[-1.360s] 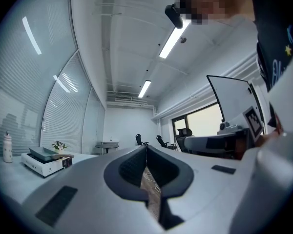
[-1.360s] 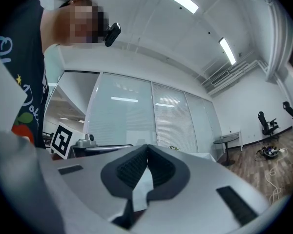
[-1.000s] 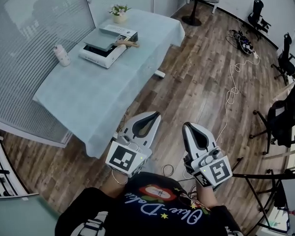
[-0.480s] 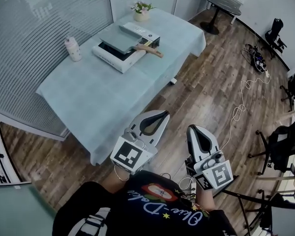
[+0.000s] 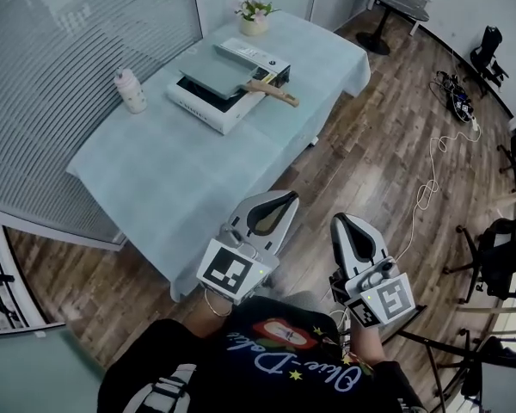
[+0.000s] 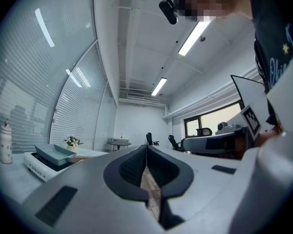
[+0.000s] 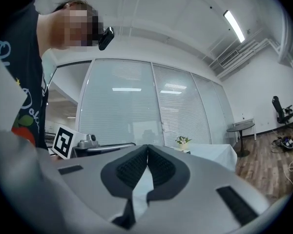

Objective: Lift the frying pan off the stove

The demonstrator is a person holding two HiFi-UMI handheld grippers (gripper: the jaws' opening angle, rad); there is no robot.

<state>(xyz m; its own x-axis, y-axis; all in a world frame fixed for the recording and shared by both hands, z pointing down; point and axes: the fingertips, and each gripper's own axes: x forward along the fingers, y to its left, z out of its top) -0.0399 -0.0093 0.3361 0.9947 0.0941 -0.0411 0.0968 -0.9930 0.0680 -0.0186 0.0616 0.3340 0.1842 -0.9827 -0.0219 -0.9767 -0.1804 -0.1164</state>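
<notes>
Nearer now stands the cloth-covered worktop [image 5: 163,179] on wooden floor [image 5: 370,136]; left gripper [image 5: 285,197] and right gripper [image 5: 340,218] are closed, empty; ceiling lamps [image 6: 193,35] appear only in gripper views.

The right gripper [image 7: 147,149] has its fingers [image 7: 163,169] pressed together, empty, facing the table [image 7: 207,151].

Cloth-covered table [image 5: 176,183] — on it a stove [image 5: 208,110], a bottle [image 5: 133,91], a flowerpot [image 5: 256,26].
</notes>
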